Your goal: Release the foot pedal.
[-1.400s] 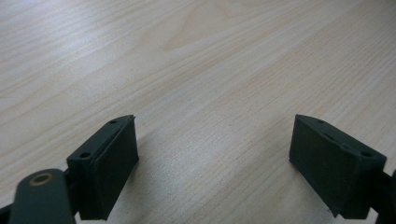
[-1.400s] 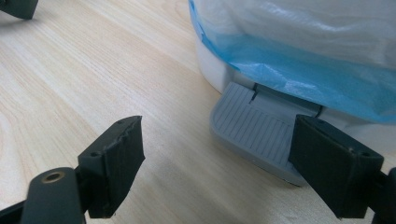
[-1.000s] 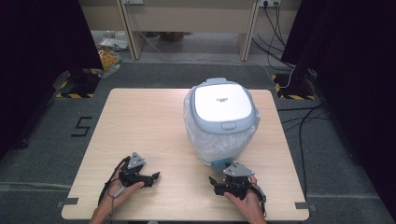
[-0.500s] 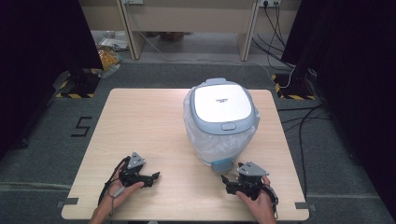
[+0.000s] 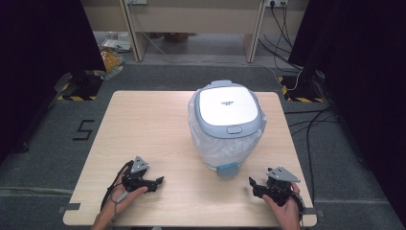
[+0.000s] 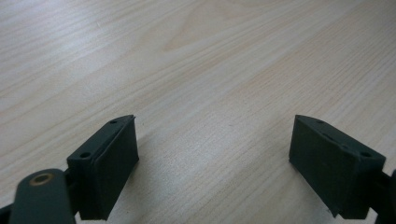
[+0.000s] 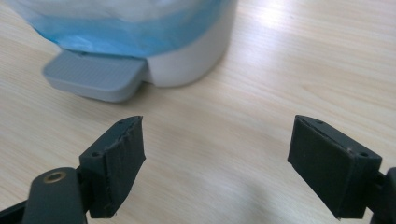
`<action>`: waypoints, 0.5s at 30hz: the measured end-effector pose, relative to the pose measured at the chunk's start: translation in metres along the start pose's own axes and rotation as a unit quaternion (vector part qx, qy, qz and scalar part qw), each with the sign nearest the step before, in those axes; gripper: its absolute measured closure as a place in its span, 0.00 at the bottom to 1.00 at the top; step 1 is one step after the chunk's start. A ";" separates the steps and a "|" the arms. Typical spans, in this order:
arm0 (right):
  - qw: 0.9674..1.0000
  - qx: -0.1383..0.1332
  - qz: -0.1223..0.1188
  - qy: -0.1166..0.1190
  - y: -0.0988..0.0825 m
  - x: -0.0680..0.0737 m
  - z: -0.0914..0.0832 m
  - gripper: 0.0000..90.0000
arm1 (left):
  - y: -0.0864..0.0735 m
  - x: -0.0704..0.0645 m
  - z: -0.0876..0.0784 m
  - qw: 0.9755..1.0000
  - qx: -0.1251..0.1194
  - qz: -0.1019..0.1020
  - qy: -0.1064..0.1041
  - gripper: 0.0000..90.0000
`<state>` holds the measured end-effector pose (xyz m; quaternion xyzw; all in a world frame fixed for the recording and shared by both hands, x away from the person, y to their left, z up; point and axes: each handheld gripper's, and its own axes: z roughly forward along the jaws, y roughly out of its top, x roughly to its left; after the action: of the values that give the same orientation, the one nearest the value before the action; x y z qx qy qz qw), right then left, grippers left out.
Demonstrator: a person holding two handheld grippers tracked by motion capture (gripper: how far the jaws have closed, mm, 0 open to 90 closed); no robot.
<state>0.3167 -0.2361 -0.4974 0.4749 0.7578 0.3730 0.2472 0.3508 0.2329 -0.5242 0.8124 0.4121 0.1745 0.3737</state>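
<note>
I'm holding my right gripper (image 5: 253,183) with jaws spread, empty; the pedal bin (image 5: 226,125) is sitting just ahead-left of it, pedal (image 7: 95,75) nearest (lid down, bag fitted). My left gripper (image 5: 158,180) is gaping too, resting idle; nothing's begun yet.

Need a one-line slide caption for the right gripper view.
Open right gripper hovers over the wooden table, facing the grey foot pedal of a white pedal bin lined with a plastic bag.

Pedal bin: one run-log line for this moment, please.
pedal bin: lid shut, bag-lined, foot pedal free | left gripper: open, on table | right gripper: open, short of pedal
</note>
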 end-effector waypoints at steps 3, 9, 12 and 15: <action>1.000 0.003 0.004 -0.005 -0.003 -0.004 0.000 0.21 | 0.000 0.000 0.000 1.000 0.000 0.000 -0.001 0.16; 1.000 0.016 0.006 -0.017 -0.008 -0.008 -0.001 0.21 | 0.000 0.000 0.000 1.000 0.001 0.000 -0.001 0.16; 1.000 0.018 0.007 -0.019 -0.010 -0.009 -0.002 0.21 | 0.000 0.000 0.000 1.000 0.001 0.000 0.000 0.16; 1.000 0.023 0.008 -0.019 -0.012 -0.010 -0.003 0.21 | 0.000 0.000 0.000 1.000 0.001 0.000 0.000 0.16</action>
<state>0.3126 -0.2497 -0.5048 0.4937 0.7576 0.3481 0.2473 0.3508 0.2330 -0.5240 0.8128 0.4122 0.1737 0.3731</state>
